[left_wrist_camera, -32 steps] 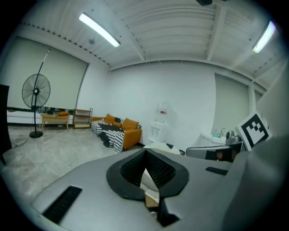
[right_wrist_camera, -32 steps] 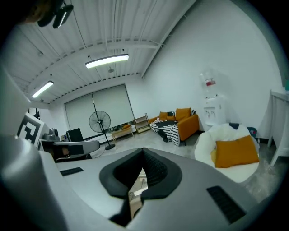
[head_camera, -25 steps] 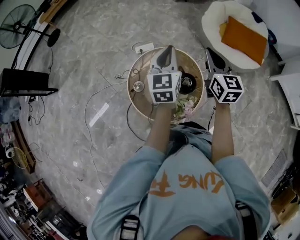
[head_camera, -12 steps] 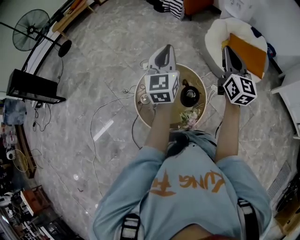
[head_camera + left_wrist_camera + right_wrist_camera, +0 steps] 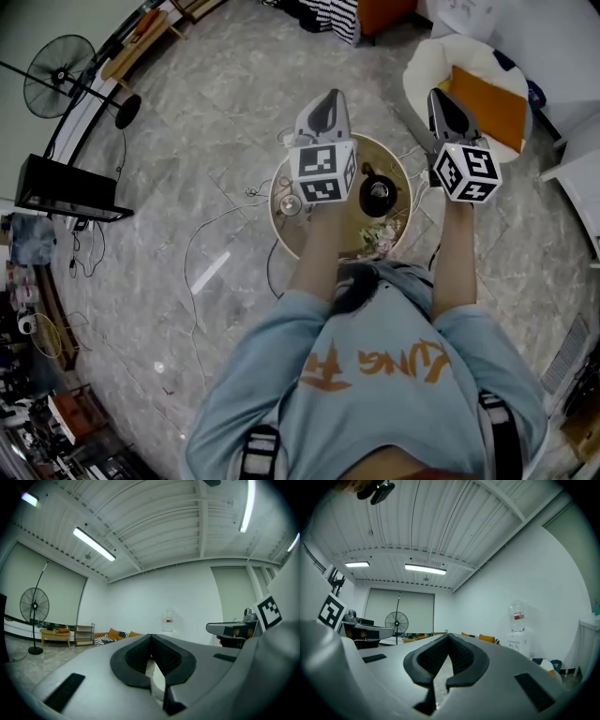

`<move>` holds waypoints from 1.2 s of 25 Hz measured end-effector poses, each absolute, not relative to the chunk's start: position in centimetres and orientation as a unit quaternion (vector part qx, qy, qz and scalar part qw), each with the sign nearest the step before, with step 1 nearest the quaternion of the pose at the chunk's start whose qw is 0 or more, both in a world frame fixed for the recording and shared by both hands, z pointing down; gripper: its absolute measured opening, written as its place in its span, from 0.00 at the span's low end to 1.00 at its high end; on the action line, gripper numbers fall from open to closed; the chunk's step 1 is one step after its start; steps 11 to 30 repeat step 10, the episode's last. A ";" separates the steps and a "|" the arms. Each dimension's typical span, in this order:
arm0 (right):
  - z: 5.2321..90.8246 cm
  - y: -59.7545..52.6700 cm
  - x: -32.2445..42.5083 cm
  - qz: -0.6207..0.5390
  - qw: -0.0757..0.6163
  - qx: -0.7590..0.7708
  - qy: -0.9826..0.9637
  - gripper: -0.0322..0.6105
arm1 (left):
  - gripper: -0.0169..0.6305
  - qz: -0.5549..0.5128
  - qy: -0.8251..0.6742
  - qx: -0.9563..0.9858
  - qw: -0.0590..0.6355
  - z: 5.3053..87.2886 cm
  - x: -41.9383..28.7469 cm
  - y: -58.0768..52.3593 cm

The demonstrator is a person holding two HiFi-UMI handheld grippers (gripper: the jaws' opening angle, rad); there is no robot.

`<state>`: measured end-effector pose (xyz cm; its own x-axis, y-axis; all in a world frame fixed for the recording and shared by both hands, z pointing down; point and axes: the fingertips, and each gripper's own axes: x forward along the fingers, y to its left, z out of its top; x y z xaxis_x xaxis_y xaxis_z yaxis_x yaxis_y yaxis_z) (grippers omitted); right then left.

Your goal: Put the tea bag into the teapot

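Fingers (image 5: 136, 656) of the left gripper (image 5: 323, 105) are pressed together at the tips, nothing between them; the right gripper (image 5: 441, 99) is closed and empty likewise, its pads (image 5: 461, 656) meeting; both are held level above the round table (image 5: 284, 225); the dark teapot (image 5: 378, 193) stands on it between the two arms; the tea bag cannot be made out.

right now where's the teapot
In the head view the teapot stands on the round table, right of its centre, just beyond the flowers at the near edge.
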<state>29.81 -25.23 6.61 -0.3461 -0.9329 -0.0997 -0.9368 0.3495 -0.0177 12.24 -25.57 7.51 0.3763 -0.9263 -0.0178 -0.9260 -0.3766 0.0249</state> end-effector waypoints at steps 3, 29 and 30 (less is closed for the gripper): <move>6.4 -25.1 30.0 0.026 0.054 -0.571 0.819 0.07 | 0.06 -0.011 -0.559 0.829 0.005 7.6 12.3 -25.6; 6.4 -25.4 30.3 0.030 0.061 -0.575 0.815 0.07 | 0.06 -0.011 -0.559 0.829 0.002 7.6 12.1 -25.6; 6.4 -25.4 30.3 0.030 0.061 -0.575 0.815 0.07 | 0.06 -0.011 -0.559 0.829 0.002 7.6 12.1 -25.6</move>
